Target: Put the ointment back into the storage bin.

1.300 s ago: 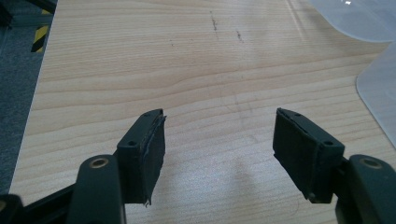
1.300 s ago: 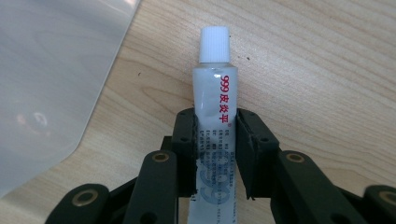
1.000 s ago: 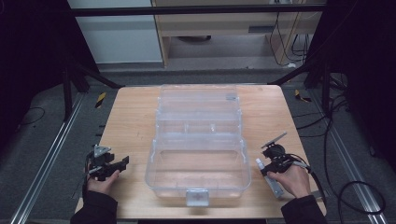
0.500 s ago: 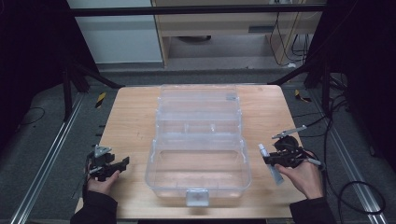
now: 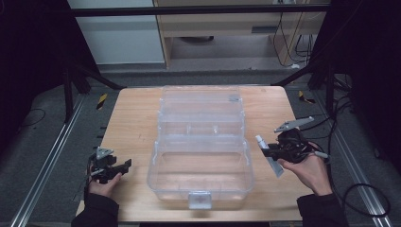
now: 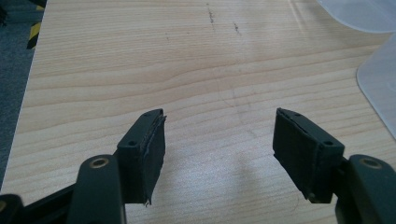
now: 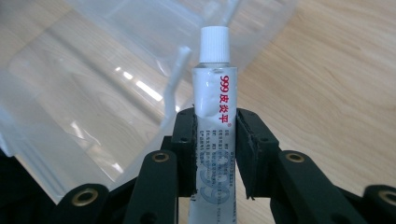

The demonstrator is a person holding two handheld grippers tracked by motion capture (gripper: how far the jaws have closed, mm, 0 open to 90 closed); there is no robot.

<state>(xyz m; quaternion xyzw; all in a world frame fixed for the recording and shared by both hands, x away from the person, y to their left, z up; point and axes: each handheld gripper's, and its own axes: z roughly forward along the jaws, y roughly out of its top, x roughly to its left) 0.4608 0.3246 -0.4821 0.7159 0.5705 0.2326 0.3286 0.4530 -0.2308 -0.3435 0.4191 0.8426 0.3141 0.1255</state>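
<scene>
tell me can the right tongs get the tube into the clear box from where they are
Probably yes: the right tongs hold the tube just beside the clear box, whose lid stands open, and nothing lies between.

Your high view is dim at the edges: the floor and frame fall into near black, while the table (image 5: 137, 118) is evenly lit from above. Glare streaks the clear box (image 7: 93, 93) in your right gripper view. Both gripper views are sharp up close, and the table's far edge softens.
</scene>
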